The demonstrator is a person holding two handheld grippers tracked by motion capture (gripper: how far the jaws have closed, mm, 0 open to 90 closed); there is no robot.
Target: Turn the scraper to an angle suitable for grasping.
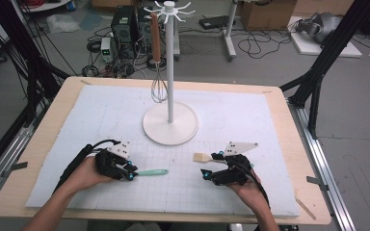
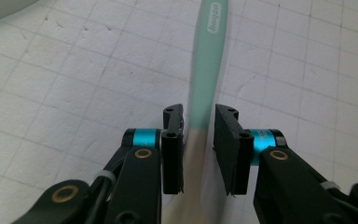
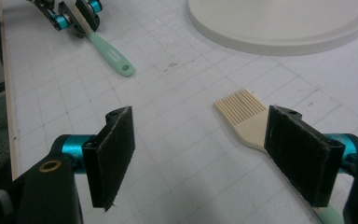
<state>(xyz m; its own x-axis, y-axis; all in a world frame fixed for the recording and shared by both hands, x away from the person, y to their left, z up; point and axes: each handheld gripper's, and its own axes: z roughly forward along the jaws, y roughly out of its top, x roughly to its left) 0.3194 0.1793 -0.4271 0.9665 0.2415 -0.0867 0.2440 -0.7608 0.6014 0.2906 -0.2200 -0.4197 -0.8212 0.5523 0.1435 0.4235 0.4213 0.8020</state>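
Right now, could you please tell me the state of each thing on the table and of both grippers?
Left gripper: fingers closed on the mint-handled utensil.
Mint-handled utensil: gripped, handle lying along the mat.
Right gripper: open, holding nothing.
Silicone brush: lying flat, beside the right finger.
Whisk: hanging on the stand.
Stand: upright.

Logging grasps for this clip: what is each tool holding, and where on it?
The left tool grips the mint-handled utensil where the green handle meets its cream part. The right tool stands open, holding nothing; the cream brush lies beside one jaw.
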